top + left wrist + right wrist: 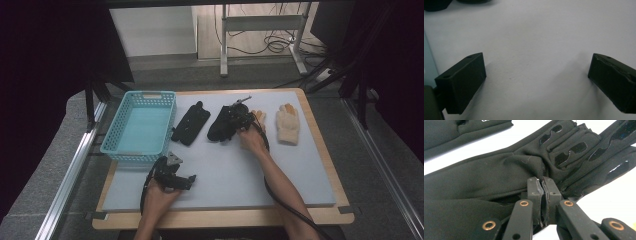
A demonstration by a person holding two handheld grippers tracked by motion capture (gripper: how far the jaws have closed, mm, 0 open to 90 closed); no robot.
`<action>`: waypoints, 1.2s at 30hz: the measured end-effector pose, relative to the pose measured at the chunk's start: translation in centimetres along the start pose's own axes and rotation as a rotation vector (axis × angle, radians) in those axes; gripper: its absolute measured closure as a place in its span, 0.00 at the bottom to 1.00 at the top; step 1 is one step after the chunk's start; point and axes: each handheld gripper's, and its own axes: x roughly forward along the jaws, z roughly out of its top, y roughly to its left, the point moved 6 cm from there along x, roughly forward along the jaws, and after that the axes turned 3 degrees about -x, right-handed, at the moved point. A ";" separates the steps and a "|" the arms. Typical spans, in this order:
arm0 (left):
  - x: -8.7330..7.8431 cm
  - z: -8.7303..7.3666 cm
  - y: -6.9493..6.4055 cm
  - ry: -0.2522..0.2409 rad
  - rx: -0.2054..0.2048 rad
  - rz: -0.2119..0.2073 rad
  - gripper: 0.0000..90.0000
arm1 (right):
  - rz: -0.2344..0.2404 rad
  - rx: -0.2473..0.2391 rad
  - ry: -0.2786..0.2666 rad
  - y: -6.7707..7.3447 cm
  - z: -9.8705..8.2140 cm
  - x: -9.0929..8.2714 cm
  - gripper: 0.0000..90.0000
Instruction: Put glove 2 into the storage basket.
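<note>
A black glove lies on the grey mat, fingers toward the right in the right gripper view. My right gripper sits at its right edge. Seen close up, the right gripper is shut, its pads pinching a fold of the glove's fabric near the palm. A second black glove lies just left of it, its cuff showing in the corner. My left gripper rests near the mat's front left; it stands open with bare mat between its fingers.
A light blue basket stands at the back left of the table, beside the left gripper. A tan knitted glove lies at the right, and another tan glove peeks out behind my right hand. The grey mat covers the wooden table.
</note>
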 end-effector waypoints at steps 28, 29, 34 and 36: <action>0.0 0.0 0.0 0.000 0.000 0.001 0.02 | 0.286 -0.298 -0.143 8.9 -2.5 -12.7 0.94; 0.0 0.0 0.0 -0.002 -0.003 0.001 0.02 | 0.287 -0.319 -0.127 9.3 -3.3 -12.8 0.94; 0.0 0.0 0.0 -0.002 -0.003 0.001 0.02 | 0.300 -0.339 -0.078 9.6 -6.0 -12.3 0.94; 0.0 0.0 0.0 -0.002 -0.003 0.000 0.02 | 0.298 -0.356 -0.067 9.6 -6.8 -11.9 0.94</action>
